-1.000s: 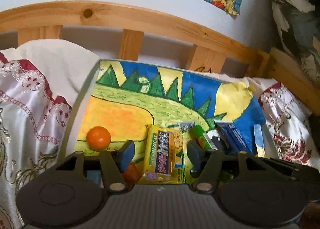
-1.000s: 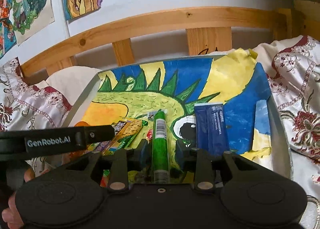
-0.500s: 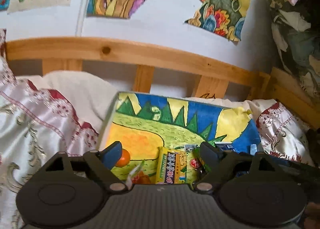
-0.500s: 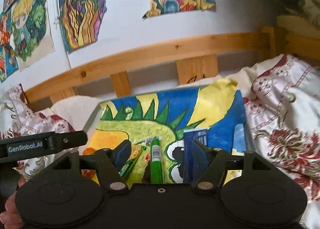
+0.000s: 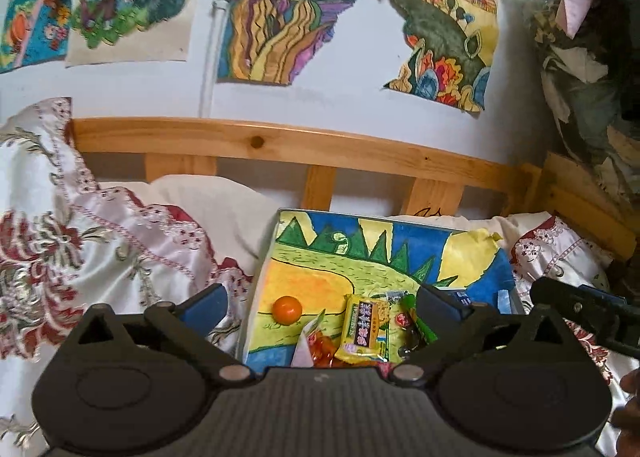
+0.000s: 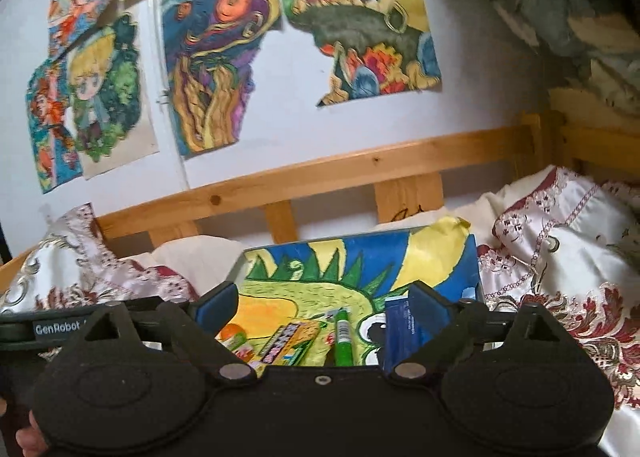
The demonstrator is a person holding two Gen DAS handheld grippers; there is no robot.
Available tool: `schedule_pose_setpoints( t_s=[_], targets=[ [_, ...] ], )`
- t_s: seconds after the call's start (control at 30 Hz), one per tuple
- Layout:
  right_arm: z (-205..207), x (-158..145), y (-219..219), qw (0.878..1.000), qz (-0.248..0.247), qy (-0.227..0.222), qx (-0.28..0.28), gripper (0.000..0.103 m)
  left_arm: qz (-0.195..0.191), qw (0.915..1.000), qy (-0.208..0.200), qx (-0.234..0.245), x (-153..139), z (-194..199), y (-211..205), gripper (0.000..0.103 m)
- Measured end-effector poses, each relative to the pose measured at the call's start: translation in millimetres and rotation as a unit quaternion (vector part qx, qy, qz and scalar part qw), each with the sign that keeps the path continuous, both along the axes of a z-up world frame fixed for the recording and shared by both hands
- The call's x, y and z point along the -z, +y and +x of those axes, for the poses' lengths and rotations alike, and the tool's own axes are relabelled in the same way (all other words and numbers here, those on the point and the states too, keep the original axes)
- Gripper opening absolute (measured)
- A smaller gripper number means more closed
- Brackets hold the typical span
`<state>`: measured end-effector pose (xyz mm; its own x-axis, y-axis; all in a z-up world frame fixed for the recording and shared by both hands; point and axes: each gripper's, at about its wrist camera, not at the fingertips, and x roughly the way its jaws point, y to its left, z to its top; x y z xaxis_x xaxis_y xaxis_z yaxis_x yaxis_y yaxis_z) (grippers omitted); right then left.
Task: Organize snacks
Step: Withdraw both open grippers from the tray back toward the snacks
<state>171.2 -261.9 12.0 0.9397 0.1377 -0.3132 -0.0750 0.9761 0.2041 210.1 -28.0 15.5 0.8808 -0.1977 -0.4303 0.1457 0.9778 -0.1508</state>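
Observation:
A tray lined with a colourful dinosaur drawing (image 5: 320, 257) (image 6: 400, 253) lies on the bed. On it are an orange ball (image 5: 287, 309), a yellow snack packet (image 5: 363, 327) (image 6: 290, 343), a green tube (image 6: 342, 341), a red-and-green wrapper (image 5: 408, 323), a clear bag of orange sweets (image 5: 320, 345) and a blue packet (image 6: 400, 333). My left gripper (image 5: 320, 307) is open and empty, held above and short of the snacks. My right gripper (image 6: 324, 307) is open and empty, also raised above the tray.
A wooden bed rail (image 5: 280, 145) runs behind the tray. Patterned satin bedding (image 5: 100, 241) (image 6: 560, 257) lies on both sides. Drawings (image 6: 224, 69) hang on the white wall. The right gripper's arm (image 5: 588, 313) shows at the right of the left wrist view.
Both grippers have opened wide and pulled up and back from the tray. The right gripper has let go of the green tube, which lies on the tray.

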Motion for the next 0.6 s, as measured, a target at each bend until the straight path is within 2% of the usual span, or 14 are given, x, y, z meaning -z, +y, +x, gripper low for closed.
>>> schedule_pose_setpoints(
  t_s=[0.3, 0.6],
  targets=[
    [-50, -6, 10, 1.0, -0.011, -0.004, -0.014, 0.102, 0.008, 0.9999, 0.0, -0.014, -8, -50, 10, 0.102],
    [-92, -8, 11, 1.0, -0.014, 0.0, -0.005, 0.102, 0.026, 0.9992, 0.0, -0.03, -10, -95, 17, 0.102]
  ],
)
